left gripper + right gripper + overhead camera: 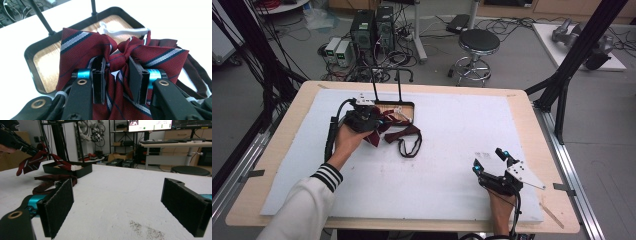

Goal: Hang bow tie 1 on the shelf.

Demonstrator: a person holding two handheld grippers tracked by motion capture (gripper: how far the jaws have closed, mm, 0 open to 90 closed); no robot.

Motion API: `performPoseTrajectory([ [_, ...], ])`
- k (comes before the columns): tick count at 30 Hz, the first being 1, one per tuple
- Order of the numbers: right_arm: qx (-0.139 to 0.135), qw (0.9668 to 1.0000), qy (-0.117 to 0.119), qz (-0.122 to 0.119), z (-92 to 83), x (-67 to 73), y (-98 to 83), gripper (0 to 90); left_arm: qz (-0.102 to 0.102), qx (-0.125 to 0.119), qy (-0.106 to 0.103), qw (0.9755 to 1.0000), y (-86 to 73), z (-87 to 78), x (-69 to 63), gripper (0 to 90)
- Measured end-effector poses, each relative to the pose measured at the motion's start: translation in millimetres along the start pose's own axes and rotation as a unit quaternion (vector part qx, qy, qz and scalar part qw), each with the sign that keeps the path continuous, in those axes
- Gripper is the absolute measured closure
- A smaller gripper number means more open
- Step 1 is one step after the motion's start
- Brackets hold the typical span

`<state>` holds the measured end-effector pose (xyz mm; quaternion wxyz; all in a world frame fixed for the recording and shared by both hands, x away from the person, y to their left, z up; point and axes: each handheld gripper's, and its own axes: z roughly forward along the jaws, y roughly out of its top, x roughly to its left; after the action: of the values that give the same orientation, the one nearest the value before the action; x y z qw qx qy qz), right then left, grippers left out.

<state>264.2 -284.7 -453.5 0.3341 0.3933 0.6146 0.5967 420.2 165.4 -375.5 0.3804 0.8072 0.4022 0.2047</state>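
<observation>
The tabletop [522,107] filled the middle of the high view, its pale wood rim showing on all four sides around a white sheet [452,150] that stopped short of every edge. Most of that sheet lay bare: the whole centre and the right half toward the far edge were open, with only a faint grey smudge [484,154] near the lower right.

At the upper left of the sheet, near the far edge, sat a shallow black tray [408,104] with a wood-grain floor and two thin black posts rising from its far wall. A white strap [125,31] lay inside it.

A dark red striped bow tie [82,47] hung just in front of the tray's near wall. In the left gripper view its wings spread above the jaws and its knot sat between them. A second dark red bow tie [402,133] lay flat on the sheet just right of it, its dark neck strap [410,148] looping toward the centre.

The left gripper [362,118], in a hand with a striped cuff, was at the upper left by the tray; its jaws stood on either side of the striped bow tie's knot, pressing the cloth there.

The right gripper [490,161] rested at the lower right, close to the sheet's near edge and well apart from the tray, its jaws spread wide with nothing between them.
</observation>
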Motion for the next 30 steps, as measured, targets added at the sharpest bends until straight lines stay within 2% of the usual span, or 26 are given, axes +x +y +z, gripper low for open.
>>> performPoseTrajectory([
  [11, 0.000, 1.0000, 0.000, -0.001, 0.0, 0.0, 0.0, 10.2, -0.004, -0.046, 0.002, 0.9990, -1.0, -25.7, 9.5, 67.7],
  [18, 0.001, 1.0000, 0.000, -0.001, -0.1, 0.1, -0.1, 10.3, -0.007, -0.062, 0.007, 0.9980, -1.1, -40.0, 16.5, 67.7],
  [30, 0.001, 1.0000, 0.000, -0.002, -0.1, 0.5, -0.1, 10.3, -0.015, -0.098, 0.024, 0.9948, 5.7, -65.1, 28.9, 67.7],
])
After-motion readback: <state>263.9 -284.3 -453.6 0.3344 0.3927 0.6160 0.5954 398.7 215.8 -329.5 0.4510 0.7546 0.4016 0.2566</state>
